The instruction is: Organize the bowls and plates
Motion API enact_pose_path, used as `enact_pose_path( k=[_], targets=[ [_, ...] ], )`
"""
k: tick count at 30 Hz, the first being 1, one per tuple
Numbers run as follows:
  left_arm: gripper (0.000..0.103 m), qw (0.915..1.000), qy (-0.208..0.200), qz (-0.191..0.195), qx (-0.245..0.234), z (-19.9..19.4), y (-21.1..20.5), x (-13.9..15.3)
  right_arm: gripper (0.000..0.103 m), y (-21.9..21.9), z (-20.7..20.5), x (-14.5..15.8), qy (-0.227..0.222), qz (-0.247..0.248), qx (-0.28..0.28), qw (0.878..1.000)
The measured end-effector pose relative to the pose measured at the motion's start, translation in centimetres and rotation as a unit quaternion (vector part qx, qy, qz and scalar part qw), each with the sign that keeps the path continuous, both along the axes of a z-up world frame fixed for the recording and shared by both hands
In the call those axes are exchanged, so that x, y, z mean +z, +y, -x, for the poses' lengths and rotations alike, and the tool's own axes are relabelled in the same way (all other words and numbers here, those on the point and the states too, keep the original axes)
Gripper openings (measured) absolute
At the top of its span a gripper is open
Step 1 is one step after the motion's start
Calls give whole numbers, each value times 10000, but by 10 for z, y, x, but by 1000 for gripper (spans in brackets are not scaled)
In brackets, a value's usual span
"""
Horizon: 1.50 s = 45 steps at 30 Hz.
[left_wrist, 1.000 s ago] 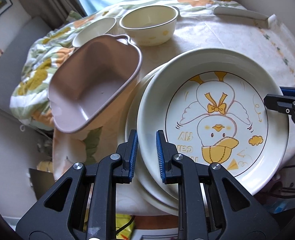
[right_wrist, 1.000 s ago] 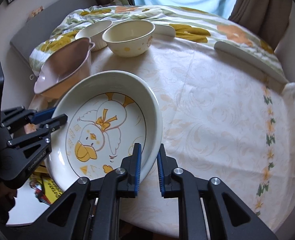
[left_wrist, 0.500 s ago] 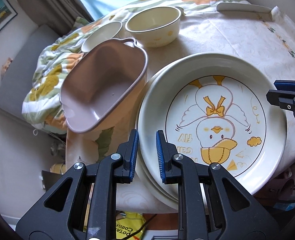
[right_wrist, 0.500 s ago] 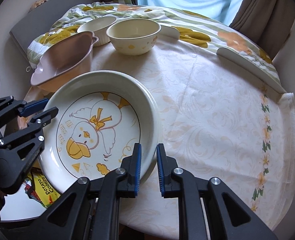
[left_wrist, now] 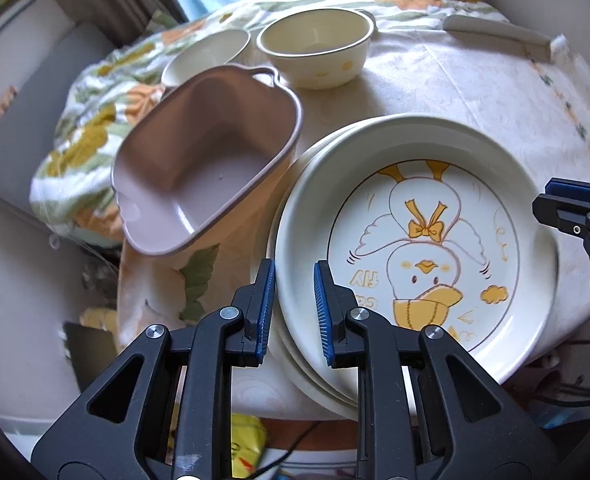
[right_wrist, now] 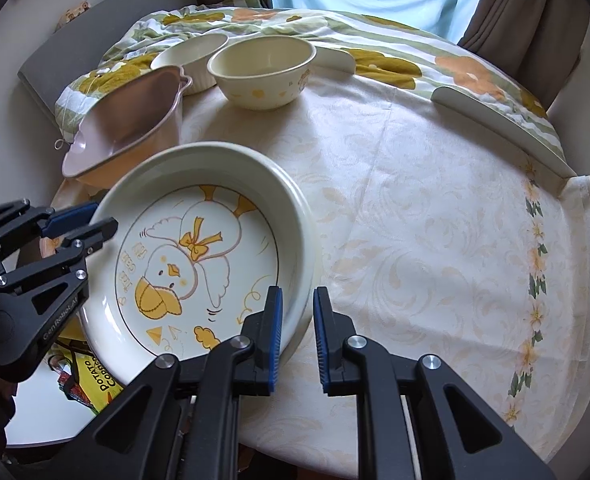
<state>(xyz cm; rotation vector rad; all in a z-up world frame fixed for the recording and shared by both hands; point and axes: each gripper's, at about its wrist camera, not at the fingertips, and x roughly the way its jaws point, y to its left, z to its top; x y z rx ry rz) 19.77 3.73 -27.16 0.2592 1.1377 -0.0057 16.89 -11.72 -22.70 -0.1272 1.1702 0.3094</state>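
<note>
A white plate with a yellow duck drawing (left_wrist: 419,232) lies on top of a stack of white plates (left_wrist: 295,344) at the table's near edge; the duck plate also shows in the right wrist view (right_wrist: 199,248). My left gripper (left_wrist: 294,312) is shut on the duck plate's left rim. My right gripper (right_wrist: 297,332) is shut on its opposite rim. A pink-brown handled dish (left_wrist: 207,160) sits tilted to the left of the plates. Two cream bowls, one large (left_wrist: 315,50) and one small (left_wrist: 205,56), stand behind it.
The round table has a cream patterned cloth (right_wrist: 435,208) with open surface to the right. A flowered blanket (right_wrist: 375,52) lies along the far edge. A yellow snack packet (right_wrist: 95,376) lies on a lower surface below the table's near-left edge.
Both grippers have kept their hold on the duck plate. The plate and the grippers have shifted a little towards the near-left edge of the table, and the views have tilted slightly.
</note>
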Motion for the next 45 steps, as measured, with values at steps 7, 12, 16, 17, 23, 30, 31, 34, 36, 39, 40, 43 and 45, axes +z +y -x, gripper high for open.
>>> enact_pose_path(
  k=[7, 12, 16, 17, 23, 30, 31, 34, 36, 39, 40, 43, 45],
  targets=[
    [58, 9991, -173, 124, 379, 2, 8, 29, 84, -24, -8, 30, -214, -683, -186, 9973],
    [103, 9950, -785, 41, 617, 15, 13, 61, 85, -30, -13, 46, -458, -934, -70, 9945],
    [103, 9919, -907, -20, 894, 21, 22, 78, 102, -26, -16, 54, -677, -1013, 136, 9925],
    [103, 9903, -938, 52, 1028, 22, 28, 84, 102, -23, -19, 57, -719, -1035, 230, 9918],
    [103, 9653, -1276, 909, 2087, 32, 84, 112, 102, 4, -48, 75, -576, -1140, 972, 9870],
    [102, 9391, -972, 1736, 2802, 11, 133, 77, 102, 60, -102, 65, -199, -1217, 1448, 9817],
    [102, 9373, -923, 1816, 2830, 5, 137, 69, 102, 66, -111, 61, -101, -1262, 1471, 9810],
    [99, 9356, -742, 1980, 2826, -13, 144, 48, 100, 91, -133, 35, 285, -1329, 1556, 9784],
    [92, 9369, -561, 2005, 2809, -28, 148, 33, 88, 105, -144, 16, 554, -1398, 1580, 9759],
    [77, 9339, -291, 2192, 2808, -47, 154, 9, 73, 119, -155, -6, 881, -1480, 1542, 9729],
    [71, 9328, -225, 2254, 2803, -53, 157, 3, 68, 124, -158, -12, 976, -1507, 1535, 9717],
    [52, 9319, -46, 2333, 2778, -67, 162, -12, 55, 137, -166, -27, 1128, -1462, 1546, 9706],
    [41, 9334, 46, 2295, 2757, -73, 164, -19, 49, 141, -168, -32, 1157, -1456, 1512, 9708]
  ],
)
